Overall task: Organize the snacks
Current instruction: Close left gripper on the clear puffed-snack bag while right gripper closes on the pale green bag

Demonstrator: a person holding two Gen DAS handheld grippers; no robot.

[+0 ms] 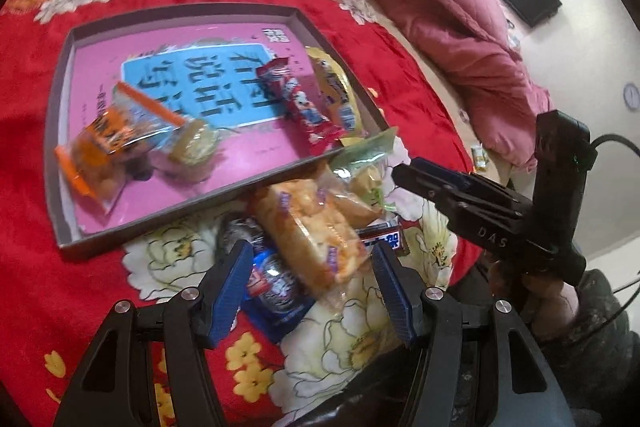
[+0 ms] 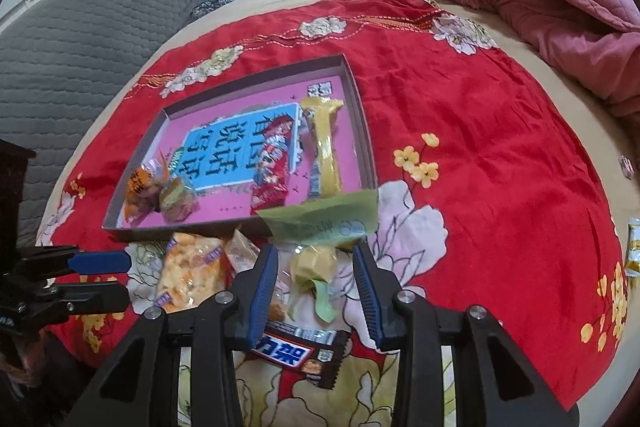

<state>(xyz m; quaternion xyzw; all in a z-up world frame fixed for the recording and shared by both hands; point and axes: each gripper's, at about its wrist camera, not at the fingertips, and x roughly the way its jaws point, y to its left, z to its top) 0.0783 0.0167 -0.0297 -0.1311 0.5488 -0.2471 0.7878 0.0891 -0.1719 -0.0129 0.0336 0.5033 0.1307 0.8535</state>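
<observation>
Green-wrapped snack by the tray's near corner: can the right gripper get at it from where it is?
Probably yes. The right gripper is open with the green-wrapped snack just ahead between its fingers, nothing lying over it; the tray edge sits close behind.

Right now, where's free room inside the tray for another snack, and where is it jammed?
Free: the tray floor at its far end, over the blue label, and the near strip between the green-wrapped cake and the red packet. Crowded: the loose snack pile against the tray's near wall.

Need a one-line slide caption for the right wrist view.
Right gripper, jaws open, hovers over a green-wrapped snack beside the snack tray.
</observation>
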